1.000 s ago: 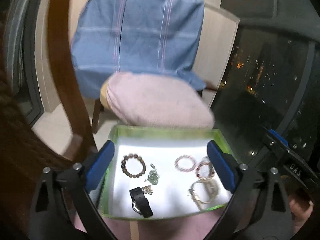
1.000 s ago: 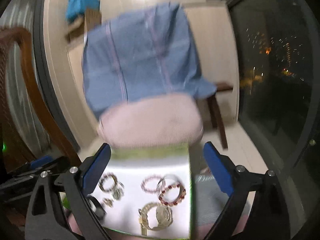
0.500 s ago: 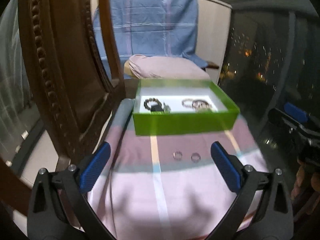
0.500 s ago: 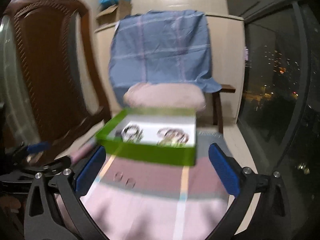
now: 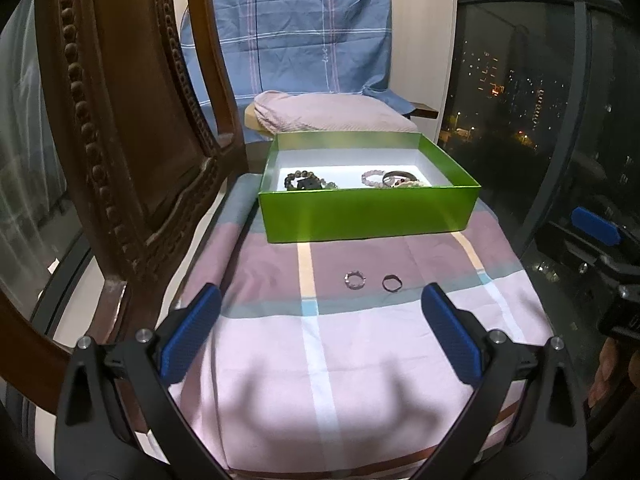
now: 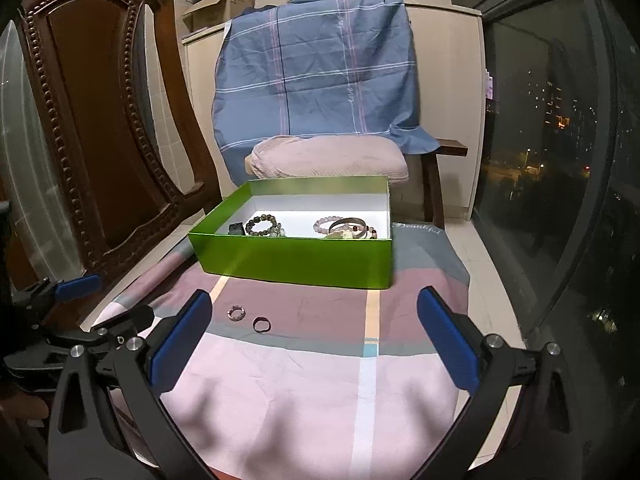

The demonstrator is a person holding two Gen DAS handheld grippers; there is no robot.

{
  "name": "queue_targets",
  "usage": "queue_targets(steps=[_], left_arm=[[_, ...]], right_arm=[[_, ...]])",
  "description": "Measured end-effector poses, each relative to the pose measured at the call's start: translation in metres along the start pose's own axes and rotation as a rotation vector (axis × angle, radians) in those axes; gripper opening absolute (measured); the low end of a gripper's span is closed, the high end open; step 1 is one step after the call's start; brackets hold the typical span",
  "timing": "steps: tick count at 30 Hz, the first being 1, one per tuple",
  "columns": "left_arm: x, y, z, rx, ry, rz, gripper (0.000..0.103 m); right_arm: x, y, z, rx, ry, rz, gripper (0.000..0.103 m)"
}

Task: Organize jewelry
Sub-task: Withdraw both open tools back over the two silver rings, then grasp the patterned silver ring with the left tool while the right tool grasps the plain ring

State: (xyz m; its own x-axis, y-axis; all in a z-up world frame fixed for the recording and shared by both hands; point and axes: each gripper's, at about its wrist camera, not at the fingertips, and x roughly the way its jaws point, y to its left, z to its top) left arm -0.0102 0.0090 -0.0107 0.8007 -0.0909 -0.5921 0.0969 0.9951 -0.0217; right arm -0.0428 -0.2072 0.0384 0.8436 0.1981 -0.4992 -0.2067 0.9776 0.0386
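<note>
A green box (image 5: 368, 216) with a white inside stands on the pink striped cloth (image 5: 360, 352); it holds several bracelets (image 5: 304, 179) and a watch. Two rings lie on the cloth in front of it: a beaded silver ring (image 5: 355, 280) and a dark ring (image 5: 391, 282). They also show in the right wrist view, the beaded ring (image 6: 236, 313) and the dark ring (image 6: 261, 324), before the box (image 6: 296, 258). My left gripper (image 5: 320, 334) is open and empty, short of the rings. My right gripper (image 6: 314, 340) is open and empty, right of the rings.
A carved wooden chair back (image 5: 132, 128) rises at the left edge of the cloth. A pink cushion (image 5: 332, 114) and a blue draped sheet (image 5: 296, 28) stand behind the box. A dark window (image 6: 560, 160) runs along the right.
Both grippers have pulled back and away from above the box, so the box's front wall, the cloth and the two rings have come into view. Both stay open.
</note>
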Motion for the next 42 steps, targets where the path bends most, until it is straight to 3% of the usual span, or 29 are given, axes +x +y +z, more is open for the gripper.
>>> queue_targets(steps=[16, 21, 24, 26, 32, 37, 39, 41, 42], left_arm=[[0.009, -0.007, 0.0, 0.013, 0.03, -0.025, 0.099], [0.05, -0.01, -0.003, 0.003, 0.124, -0.006, 0.096], [0.08, -0.014, -0.006, 0.009, 0.188, 0.006, 0.087], [0.094, -0.014, -0.008, 0.013, 0.212, 0.018, 0.075], [0.127, -0.017, -0.004, -0.001, 0.263, -0.009, 0.062], [0.138, -0.021, 0.002, 0.009, 0.251, -0.021, 0.058], [0.138, -0.02, 0.003, 0.011, 0.252, -0.021, 0.051], [0.133, -0.024, 0.002, 0.031, 0.245, -0.026, 0.02], [0.132, -0.027, 0.002, 0.051, 0.246, -0.036, 0.021]], right_arm=[[0.003, 0.004, 0.0, -0.017, 0.006, 0.007, 0.1], [0.006, 0.002, 0.002, -0.007, 0.016, 0.011, 0.1], [0.009, 0.001, 0.002, 0.0, 0.031, 0.017, 0.1], [0.011, 0.0, 0.001, 0.0, 0.036, 0.02, 0.1], [0.012, -0.003, 0.002, 0.006, 0.044, 0.029, 0.1], [0.014, -0.005, 0.0, 0.006, 0.061, 0.032, 0.1], [0.015, -0.005, 0.0, 0.004, 0.066, 0.032, 0.1], [0.017, -0.004, 0.0, 0.001, 0.075, 0.035, 0.1], [0.018, -0.004, 0.0, 0.001, 0.078, 0.034, 0.1]])
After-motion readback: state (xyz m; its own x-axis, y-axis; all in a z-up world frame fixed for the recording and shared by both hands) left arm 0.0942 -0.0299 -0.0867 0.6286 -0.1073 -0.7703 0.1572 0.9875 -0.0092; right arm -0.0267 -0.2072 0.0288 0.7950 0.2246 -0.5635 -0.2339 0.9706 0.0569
